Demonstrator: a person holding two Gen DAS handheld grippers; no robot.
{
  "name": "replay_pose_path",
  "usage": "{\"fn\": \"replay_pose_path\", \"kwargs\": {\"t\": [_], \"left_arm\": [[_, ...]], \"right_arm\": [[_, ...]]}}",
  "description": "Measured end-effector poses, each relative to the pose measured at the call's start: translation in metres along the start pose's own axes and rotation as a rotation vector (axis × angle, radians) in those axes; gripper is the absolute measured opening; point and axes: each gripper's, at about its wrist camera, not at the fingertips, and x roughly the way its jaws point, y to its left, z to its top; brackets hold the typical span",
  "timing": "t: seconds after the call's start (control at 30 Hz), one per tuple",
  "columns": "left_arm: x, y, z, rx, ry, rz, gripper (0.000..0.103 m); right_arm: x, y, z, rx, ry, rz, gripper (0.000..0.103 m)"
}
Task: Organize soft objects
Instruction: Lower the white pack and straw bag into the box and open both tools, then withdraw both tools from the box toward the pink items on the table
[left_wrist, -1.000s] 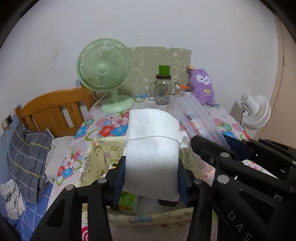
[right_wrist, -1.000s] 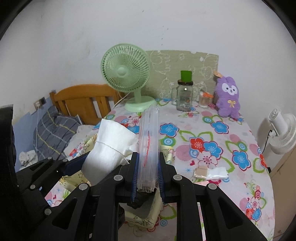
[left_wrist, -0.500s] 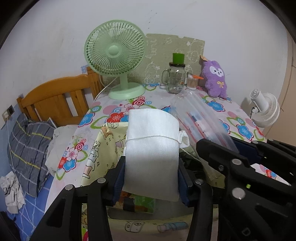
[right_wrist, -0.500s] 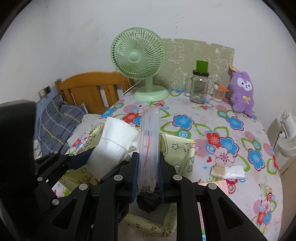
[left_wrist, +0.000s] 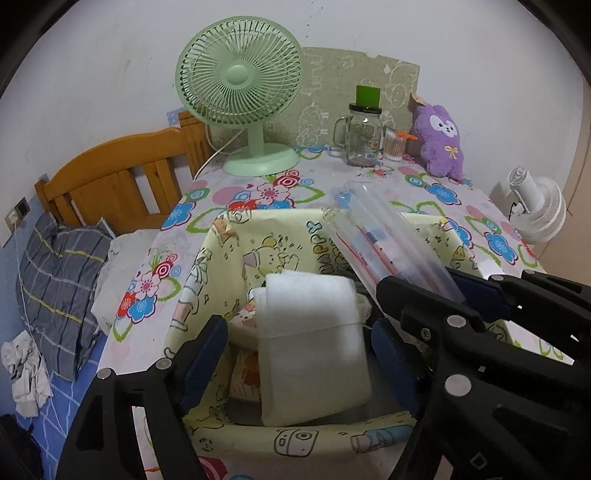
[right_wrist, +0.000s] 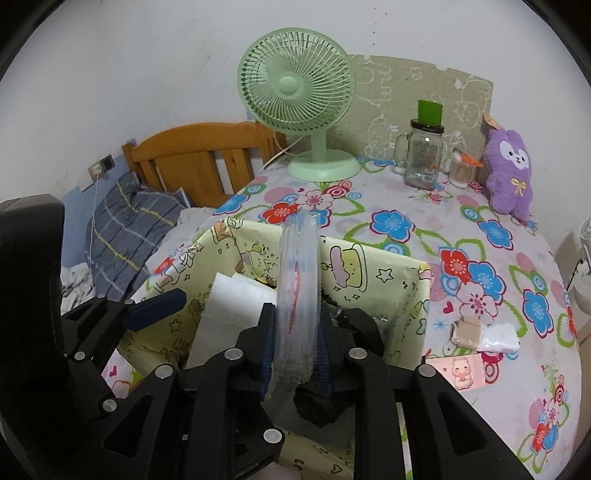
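A white foam roll (left_wrist: 314, 343) tied with string stands inside a yellow cartoon-print fabric box (left_wrist: 221, 266) on the flowered table. My left gripper (left_wrist: 295, 350) is open around the roll, jaws apart from its sides. The roll also shows in the right wrist view (right_wrist: 225, 314). My right gripper (right_wrist: 295, 339) is shut on a clear plastic bag (right_wrist: 297, 280), held upright above the box (right_wrist: 399, 291). The bag shows in the left wrist view (left_wrist: 388, 251) too. A purple plush toy (right_wrist: 509, 170) sits at the table's back right.
A green desk fan (right_wrist: 299, 96), a glass jar with green lid (right_wrist: 423, 155) and a cotton swab pot (right_wrist: 461, 171) stand at the back. A small white packet (right_wrist: 487, 336) lies right of the box. A wooden bed frame (right_wrist: 199, 162) is left.
My left gripper opened and let go of the foam roll, which has dropped into the yellow box. Both grippers moved forward over the box. The right gripper still holds the bag.
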Motion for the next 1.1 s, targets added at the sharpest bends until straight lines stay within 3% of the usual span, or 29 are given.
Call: {"fn": "replay_pose_path", "kwargs": {"t": [0.07,0.23,1.1], "left_arm": [[0.001,0.001,-0.001,-0.003,0.008,-0.001,0.083],[0.000,0.002,-0.002,-0.020,0.017,-0.016,0.085],[-0.052,-0.042,0.010,0.007,-0.100,-0.024,0.093]], "right_arm": [[0.003,0.000,0.000,-0.001,0.014,0.002,0.036],[0.003,-0.008,-0.001,0.036,0.007,-0.024,0.077],[-0.065,-0.036,-0.003,0.073,-0.118,-0.081,0.093]]}}
